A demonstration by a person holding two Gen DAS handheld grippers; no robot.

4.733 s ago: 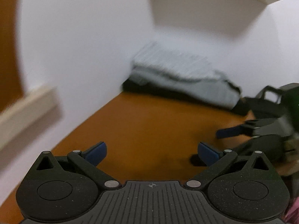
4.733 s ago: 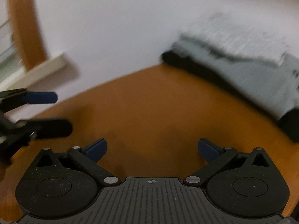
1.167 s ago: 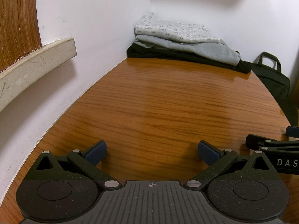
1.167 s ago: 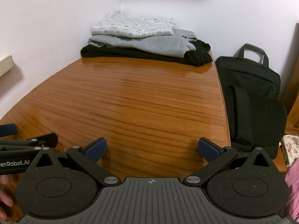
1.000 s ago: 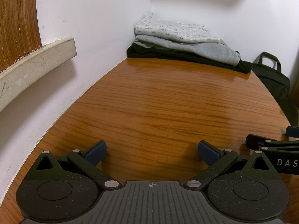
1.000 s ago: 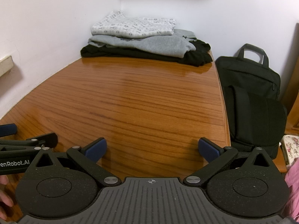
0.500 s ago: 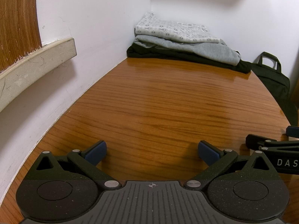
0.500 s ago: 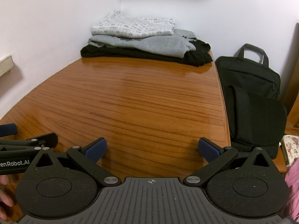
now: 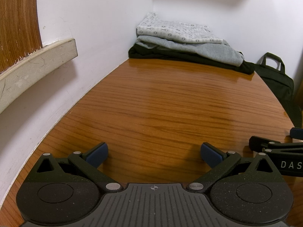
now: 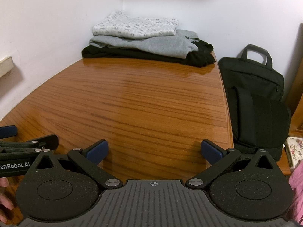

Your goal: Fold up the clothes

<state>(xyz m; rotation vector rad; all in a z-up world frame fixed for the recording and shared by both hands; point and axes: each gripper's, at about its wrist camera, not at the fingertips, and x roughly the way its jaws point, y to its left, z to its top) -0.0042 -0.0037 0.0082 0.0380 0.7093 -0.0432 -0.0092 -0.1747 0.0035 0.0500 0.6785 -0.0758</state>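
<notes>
A stack of folded clothes (image 9: 181, 45) (image 10: 147, 41) lies in the far corner of the wooden table (image 9: 170, 104) (image 10: 142, 98): a patterned white garment (image 10: 136, 27) on top, a grey one (image 10: 151, 44) under it, a black one (image 10: 144, 55) at the bottom. My left gripper (image 9: 154, 154) rests low at the table's near edge, open, with nothing between its blue pads. My right gripper (image 10: 153, 152) sits beside it to the right, also open and empty. Each gripper shows at the edge of the other's view.
White walls close the table on the left and back. A beige ledge (image 9: 37, 56) juts from the left wall. A black bag (image 10: 253, 98) (image 9: 278, 83) stands off the table's right edge. A hand (image 10: 4, 200) shows at the lower left of the right wrist view.
Over the last second nothing has moved. Earlier, 4.7 s ago, both grippers were in blurred motion nearer the clothes stack; they now sit still at the near edge.
</notes>
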